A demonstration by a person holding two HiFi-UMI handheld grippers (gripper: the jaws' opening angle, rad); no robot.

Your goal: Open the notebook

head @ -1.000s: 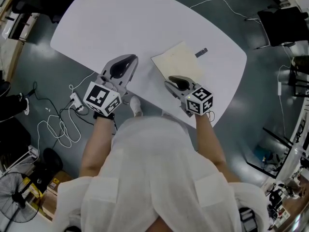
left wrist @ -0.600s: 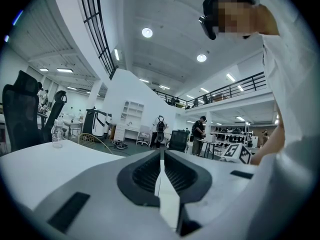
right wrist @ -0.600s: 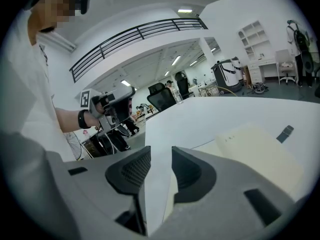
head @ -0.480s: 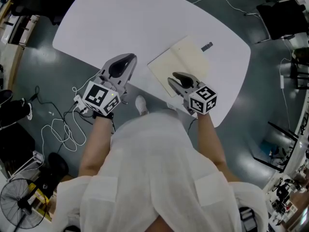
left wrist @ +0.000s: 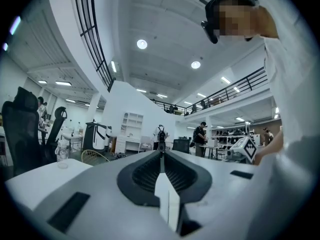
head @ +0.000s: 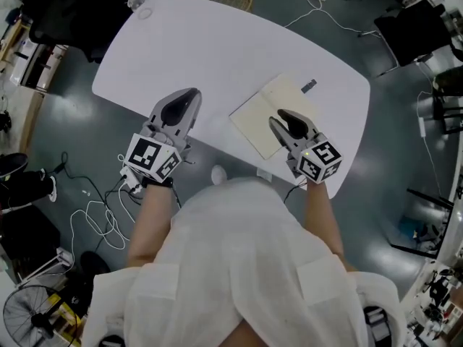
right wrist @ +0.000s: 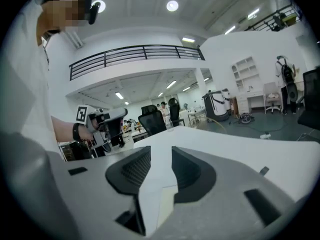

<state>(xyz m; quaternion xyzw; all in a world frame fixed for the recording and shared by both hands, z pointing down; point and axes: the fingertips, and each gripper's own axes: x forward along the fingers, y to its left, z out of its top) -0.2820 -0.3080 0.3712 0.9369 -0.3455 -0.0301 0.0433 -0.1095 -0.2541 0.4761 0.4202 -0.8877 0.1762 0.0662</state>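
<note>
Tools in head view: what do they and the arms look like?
Left tool and right tool: light grey shells, dark ribbed insides, each with a white cube of black square markers at the wrist. White short-sleeved top; dark band on the left wrist.

The left forearm [head: 148, 219] and right forearm [head: 322, 212] reach forward from the body, well apart, each hand gripping its tool. The left gripper [head: 192, 92] has its jaws pressed together with nothing between them. The right gripper [head: 278, 118] holds its jaws apart and empty, tipped slightly downward.
</note>
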